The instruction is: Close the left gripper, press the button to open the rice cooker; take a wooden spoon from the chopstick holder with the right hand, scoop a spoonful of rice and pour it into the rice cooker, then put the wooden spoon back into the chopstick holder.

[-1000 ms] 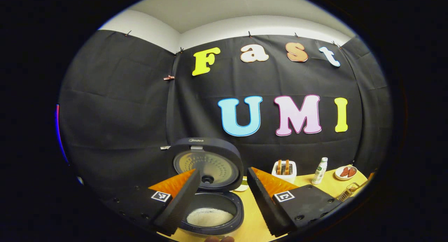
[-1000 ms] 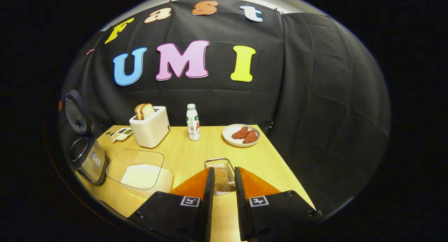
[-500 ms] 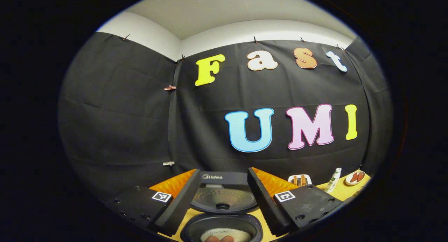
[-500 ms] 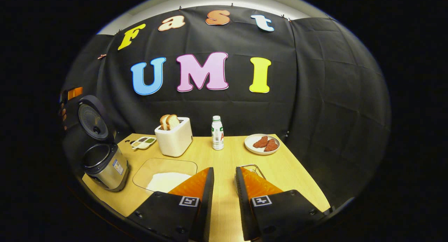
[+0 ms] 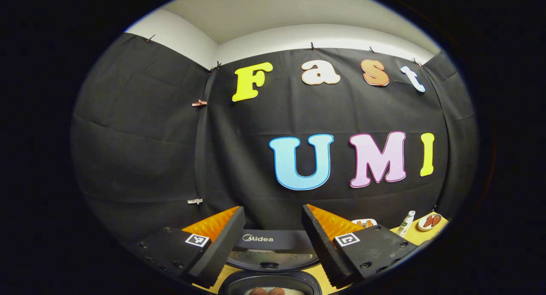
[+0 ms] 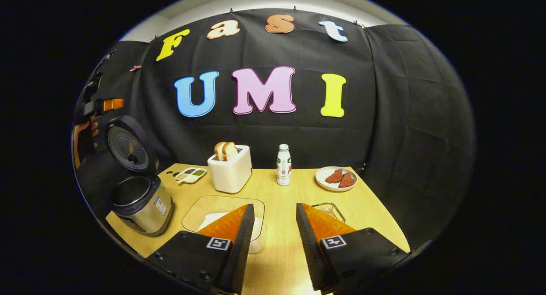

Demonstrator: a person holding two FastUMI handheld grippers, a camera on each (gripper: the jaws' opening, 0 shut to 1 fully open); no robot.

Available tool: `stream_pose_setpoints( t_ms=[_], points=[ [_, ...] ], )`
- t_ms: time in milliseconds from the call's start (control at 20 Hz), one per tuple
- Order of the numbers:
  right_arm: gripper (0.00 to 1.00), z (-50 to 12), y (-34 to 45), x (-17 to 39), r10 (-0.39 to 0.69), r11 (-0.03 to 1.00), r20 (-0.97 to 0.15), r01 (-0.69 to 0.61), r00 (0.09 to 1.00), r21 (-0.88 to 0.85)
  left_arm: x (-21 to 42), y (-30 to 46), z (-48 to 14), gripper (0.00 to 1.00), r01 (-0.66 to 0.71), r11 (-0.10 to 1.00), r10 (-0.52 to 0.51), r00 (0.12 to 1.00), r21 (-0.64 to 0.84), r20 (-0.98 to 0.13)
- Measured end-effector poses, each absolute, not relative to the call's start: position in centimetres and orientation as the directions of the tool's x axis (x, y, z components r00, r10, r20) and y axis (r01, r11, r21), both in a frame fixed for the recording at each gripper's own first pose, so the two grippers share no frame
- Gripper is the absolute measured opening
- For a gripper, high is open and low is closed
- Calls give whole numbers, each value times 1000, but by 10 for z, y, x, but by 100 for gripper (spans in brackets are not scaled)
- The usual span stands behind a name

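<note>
The rice cooker (image 6: 143,203) stands at the table's left with its lid (image 6: 127,143) swung up. In the left gripper view the lid (image 5: 273,243) sits low between my fingers, and the pot rim (image 5: 273,282) below holds white rice. My left gripper (image 5: 273,210) is open above the cooker, holding nothing. My right gripper (image 6: 274,206) is open over the table's front, with nothing between its fingers. The clear rice container (image 6: 213,209) lies behind its left finger. The wire chopstick holder (image 6: 330,208) peeks out behind the right finger; what it holds is hidden.
A white toaster (image 6: 230,172) with bread, a small bottle (image 6: 283,170) and a plate (image 6: 326,182) of red pieces line the table's back. A small sauce tray (image 6: 190,174) lies left of the toaster. A hand holds the other gripper (image 6: 100,107) at far left.
My left gripper rose and tilted up, so the cooker sank low in its view. My right gripper drew back from the chopstick holder and its fingers opened wider.
</note>
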State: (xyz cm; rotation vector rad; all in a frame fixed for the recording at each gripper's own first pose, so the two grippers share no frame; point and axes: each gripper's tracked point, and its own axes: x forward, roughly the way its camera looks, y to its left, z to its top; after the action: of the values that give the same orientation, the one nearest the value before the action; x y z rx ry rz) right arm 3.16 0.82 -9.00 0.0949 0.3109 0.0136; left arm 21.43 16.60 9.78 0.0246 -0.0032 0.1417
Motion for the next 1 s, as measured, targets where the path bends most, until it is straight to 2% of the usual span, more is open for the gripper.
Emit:
stream_pose_setpoints(
  t_ms=[350,1000],
  points=[
    [63,-68,8,31,23,996,-238,-3,971,85,235,172,90,91,-160,985,162,986,66,-32],
    [62,-60,6,35,33,994,-236,-8,971,106,236,171,64,93,-153,988,155,982,26,-107]
  ],
)
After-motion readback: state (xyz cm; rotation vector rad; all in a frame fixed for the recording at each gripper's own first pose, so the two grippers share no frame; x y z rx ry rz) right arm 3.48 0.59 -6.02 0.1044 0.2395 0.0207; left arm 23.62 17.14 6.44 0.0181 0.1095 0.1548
